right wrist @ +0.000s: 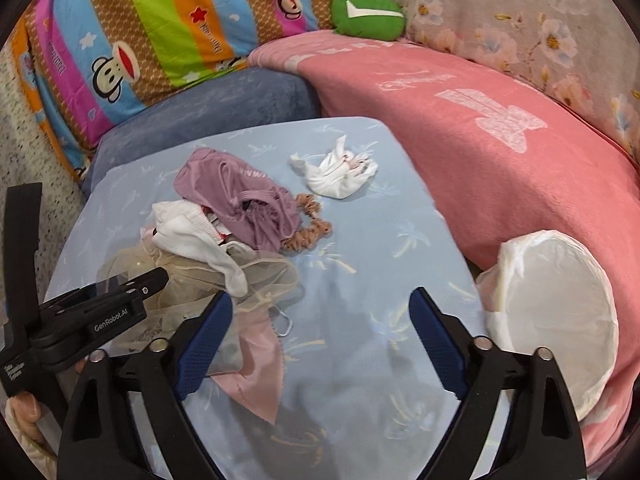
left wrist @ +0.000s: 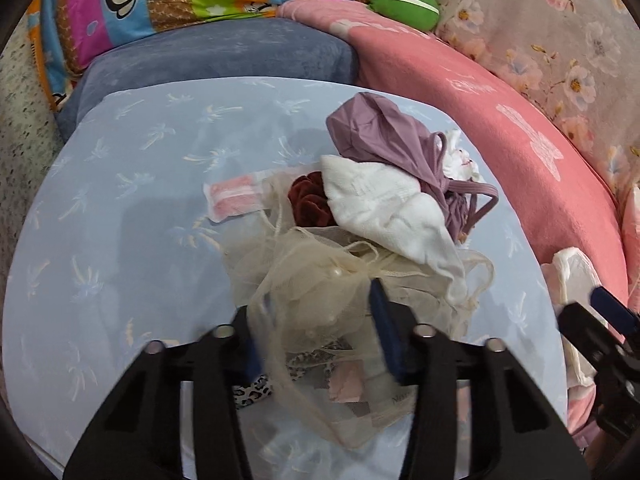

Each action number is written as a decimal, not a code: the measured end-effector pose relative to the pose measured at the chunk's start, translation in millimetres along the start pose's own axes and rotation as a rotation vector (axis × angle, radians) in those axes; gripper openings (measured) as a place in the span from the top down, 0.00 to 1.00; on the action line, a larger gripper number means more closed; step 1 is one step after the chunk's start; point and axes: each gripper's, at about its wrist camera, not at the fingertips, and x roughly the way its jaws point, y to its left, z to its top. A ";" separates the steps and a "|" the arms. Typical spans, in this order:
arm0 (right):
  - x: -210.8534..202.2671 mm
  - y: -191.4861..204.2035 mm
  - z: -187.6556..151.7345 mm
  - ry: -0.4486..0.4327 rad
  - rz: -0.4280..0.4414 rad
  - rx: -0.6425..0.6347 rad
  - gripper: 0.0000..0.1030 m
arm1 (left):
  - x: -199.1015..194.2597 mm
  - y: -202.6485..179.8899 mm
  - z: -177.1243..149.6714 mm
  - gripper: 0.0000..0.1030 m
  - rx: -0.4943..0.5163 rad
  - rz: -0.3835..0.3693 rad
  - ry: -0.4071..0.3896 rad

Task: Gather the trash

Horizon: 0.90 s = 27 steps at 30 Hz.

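Note:
A pile lies on the light blue pillow [left wrist: 120, 208]: a cream mesh pouch [left wrist: 320, 304], a white sock [left wrist: 384, 208], a purple garment [left wrist: 384, 136], a dark red scrunchie [left wrist: 308, 200] and a pink wrapper [left wrist: 234, 198]. My left gripper [left wrist: 316, 328] straddles the mesh pouch, its jaws apart around it. In the right wrist view my right gripper [right wrist: 320, 332] is open and empty over the bare pillow [right wrist: 360, 264]. There I also see the pouch [right wrist: 192, 280], a crumpled white tissue [right wrist: 340, 172], a tan scrunchie [right wrist: 310, 224] and a pink wrapper [right wrist: 256, 368].
A white-lined trash bin [right wrist: 560, 320] stands at the right against the pink blanket [right wrist: 480, 128]. A blue cushion [left wrist: 224, 52], a striped monkey-print pillow [right wrist: 152, 28], a green plush [right wrist: 368, 12] and a floral quilt [left wrist: 540, 28] lie behind.

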 end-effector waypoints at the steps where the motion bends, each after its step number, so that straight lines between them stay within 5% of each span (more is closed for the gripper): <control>1: 4.3 4.1 2.2 0.008 0.011 -0.004 0.28 | -2.0 1.3 0.0 0.76 -0.001 -0.010 0.001; 4: 16.4 15.7 8.3 0.028 0.034 -0.022 0.38 | -10.6 4.6 4.1 0.92 -0.008 -0.038 -0.007; 13: 38.5 61.9 27.8 0.036 0.147 -0.091 0.65 | -45.4 15.4 19.6 0.94 -0.006 -0.042 -0.101; 27: 51.5 116.5 42.8 0.035 0.297 -0.152 0.75 | -27.1 39.9 15.4 0.94 -0.033 0.029 -0.074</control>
